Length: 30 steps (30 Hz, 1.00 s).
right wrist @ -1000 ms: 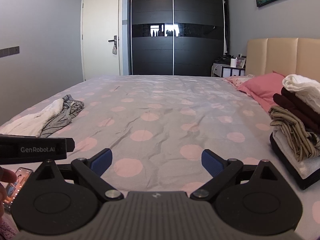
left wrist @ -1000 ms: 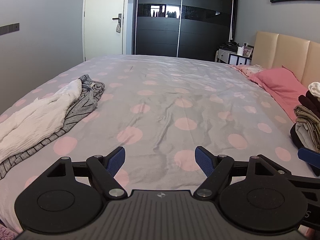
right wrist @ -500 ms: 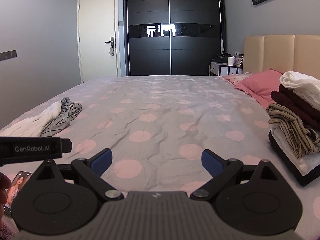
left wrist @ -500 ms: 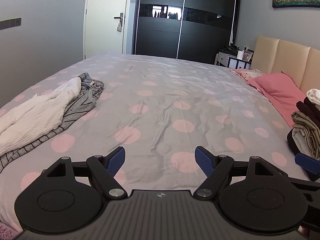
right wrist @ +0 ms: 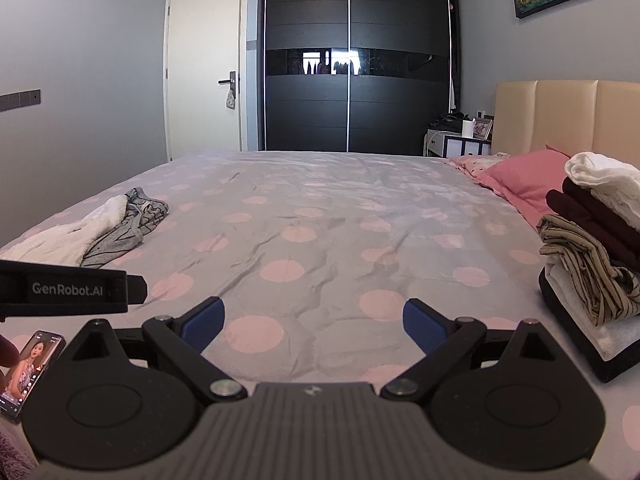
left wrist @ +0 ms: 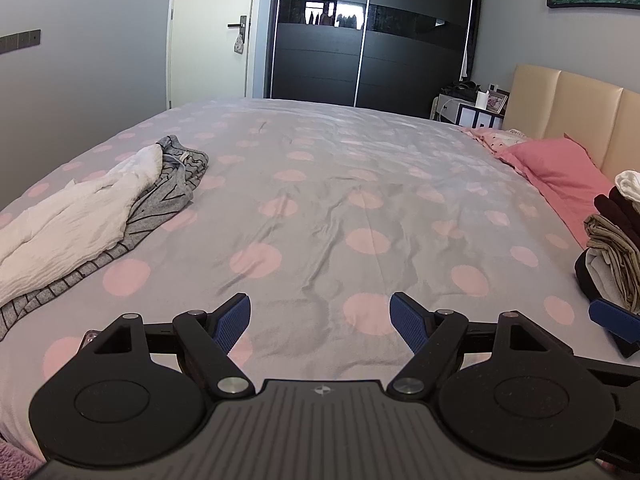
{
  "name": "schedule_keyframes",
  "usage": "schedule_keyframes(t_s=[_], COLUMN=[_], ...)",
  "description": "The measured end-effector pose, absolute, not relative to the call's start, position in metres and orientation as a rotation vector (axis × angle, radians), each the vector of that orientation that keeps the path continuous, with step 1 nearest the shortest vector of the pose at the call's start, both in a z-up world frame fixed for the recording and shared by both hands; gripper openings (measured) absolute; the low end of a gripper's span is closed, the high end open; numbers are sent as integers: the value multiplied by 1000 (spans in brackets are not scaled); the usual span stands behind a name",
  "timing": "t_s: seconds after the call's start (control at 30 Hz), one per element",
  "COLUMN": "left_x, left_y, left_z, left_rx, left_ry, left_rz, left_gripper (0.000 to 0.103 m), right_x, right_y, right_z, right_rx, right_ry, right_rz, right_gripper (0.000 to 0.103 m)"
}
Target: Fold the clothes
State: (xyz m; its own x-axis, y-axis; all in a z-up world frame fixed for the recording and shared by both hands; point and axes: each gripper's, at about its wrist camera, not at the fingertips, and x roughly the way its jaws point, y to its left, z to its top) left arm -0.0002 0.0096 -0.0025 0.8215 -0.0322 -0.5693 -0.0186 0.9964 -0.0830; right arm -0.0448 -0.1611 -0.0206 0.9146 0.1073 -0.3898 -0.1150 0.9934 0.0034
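Two unfolded garments lie heaped at the bed's left side: a white crinkled one on top of a grey striped one. A stack of folded clothes sits on a black base at the right. My left gripper hovers open over the bedspread near the front edge, nothing between its blue pads. My right gripper is also open and empty, to the right of the left one. Both are well short of the heap.
The bed has a grey cover with pink dots, pink pillows and a beige headboard at the right. A phone lies at the front left edge. A dark wardrobe, a door and a nightstand stand beyond.
Both grippers have tilted slightly upward or lifted, so the far wall and wardrobe show more. Both stay open. The clothes have not moved.
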Motion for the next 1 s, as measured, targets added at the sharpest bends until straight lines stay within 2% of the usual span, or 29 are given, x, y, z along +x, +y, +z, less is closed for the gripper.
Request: schedule_keyframes(t_s=[1.0], left_x=[4], left_y=[19], left_z=[-8], left_rx=[-76], left_ry=[620], left_rz=[-17], left_gripper=[76], right_x=[-39], right_y=[-161], right_z=[-17], right_rx=[-26], right_ry=[408], right_rz=[141], right_gripper=[97])
